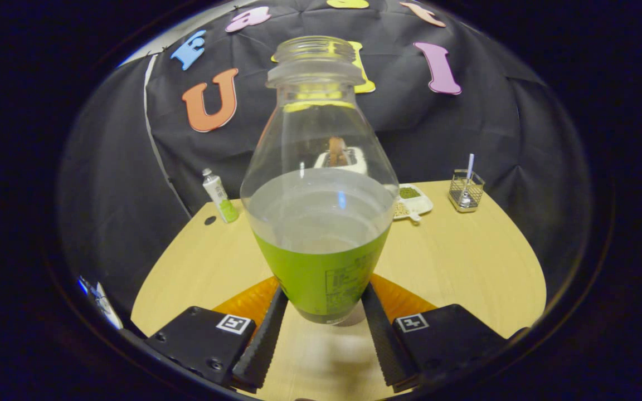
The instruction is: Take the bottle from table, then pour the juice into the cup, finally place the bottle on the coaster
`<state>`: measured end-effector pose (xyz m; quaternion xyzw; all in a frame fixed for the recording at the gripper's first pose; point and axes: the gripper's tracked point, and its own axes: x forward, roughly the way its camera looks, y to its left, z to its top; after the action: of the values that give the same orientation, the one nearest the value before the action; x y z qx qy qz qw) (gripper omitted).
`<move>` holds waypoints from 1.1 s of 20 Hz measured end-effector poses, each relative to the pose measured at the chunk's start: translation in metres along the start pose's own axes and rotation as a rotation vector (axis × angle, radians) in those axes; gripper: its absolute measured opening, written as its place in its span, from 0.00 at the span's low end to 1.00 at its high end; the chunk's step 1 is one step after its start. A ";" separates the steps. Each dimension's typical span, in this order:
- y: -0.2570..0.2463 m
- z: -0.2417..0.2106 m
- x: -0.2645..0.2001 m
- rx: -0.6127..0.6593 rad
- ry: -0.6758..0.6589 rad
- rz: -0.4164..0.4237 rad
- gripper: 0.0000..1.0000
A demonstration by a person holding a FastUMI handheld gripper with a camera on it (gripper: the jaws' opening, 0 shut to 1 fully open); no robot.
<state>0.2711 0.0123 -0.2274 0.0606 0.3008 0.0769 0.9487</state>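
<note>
Uncapped and part-full, the bottle point(321, 223) clamped low by the hand-held gripper point(321, 314) could slosh juice if tipped early above the tabletop point(455, 256)

- A round table point(466, 262) of pale wood carries the things.
- Black cloth point(466, 133) hangs behind it as the booth's wall, with soft folds.
- A pale seam point(151, 133) runs down the cloth.
</note>
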 end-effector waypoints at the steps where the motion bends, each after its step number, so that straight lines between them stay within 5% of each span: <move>1: 0.000 -0.004 0.010 0.000 0.009 -0.004 0.80; 11: -0.007 -0.039 0.083 -0.058 0.038 -0.096 0.80; 22: -0.018 -0.056 0.095 -0.043 0.048 -0.134 0.82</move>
<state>0.3172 0.0154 -0.3291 0.0180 0.3252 0.0212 0.9452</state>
